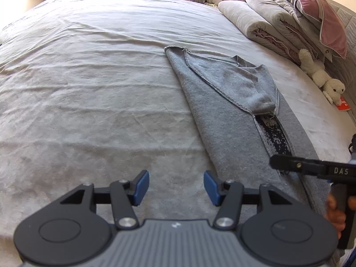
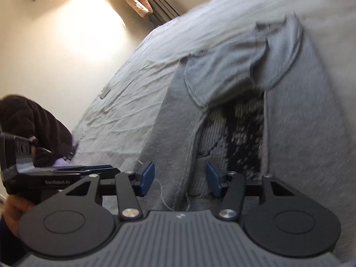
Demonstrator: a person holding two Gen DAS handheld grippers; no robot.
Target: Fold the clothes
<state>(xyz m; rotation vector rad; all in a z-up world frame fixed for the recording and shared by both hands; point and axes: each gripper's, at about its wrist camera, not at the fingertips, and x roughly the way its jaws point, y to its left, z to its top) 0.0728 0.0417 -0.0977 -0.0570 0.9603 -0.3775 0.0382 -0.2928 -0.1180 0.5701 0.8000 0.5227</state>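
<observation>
1. A grey sweater [image 1: 224,102] lay on the bed [image 1: 89,77], right of centre, running from near right to far, both sides folded inward.
2. One sleeve [image 1: 240,82] was folded across its upper part; below it a strip of dark patterned knit [image 1: 274,133] showed between the folded edges.
3. Left gripper [image 1: 176,188] hovered over bare sheet just left of the sweater's near edge; blue pads apart, nothing between them.
4. Right gripper [image 2: 180,179] was over the sweater's near end, jaws apart; a folded edge [image 2: 189,155] and loose threads lay between the pads in view, no pad seen pressing cloth. That view was motion-blurred.
5. From the left wrist, the right gripper's finger [image 1: 287,161] reached in from the right over the knit strip, a hand [image 1: 336,209] on its handle.
6. Folded bedding [image 1: 267,22], a pink pillow [image 1: 316,9] and a white plush toy [image 1: 320,75] sat along the bed's far right edge.
7. A dark sleeve [image 2: 31,120] showed at left in the right wrist view.
</observation>
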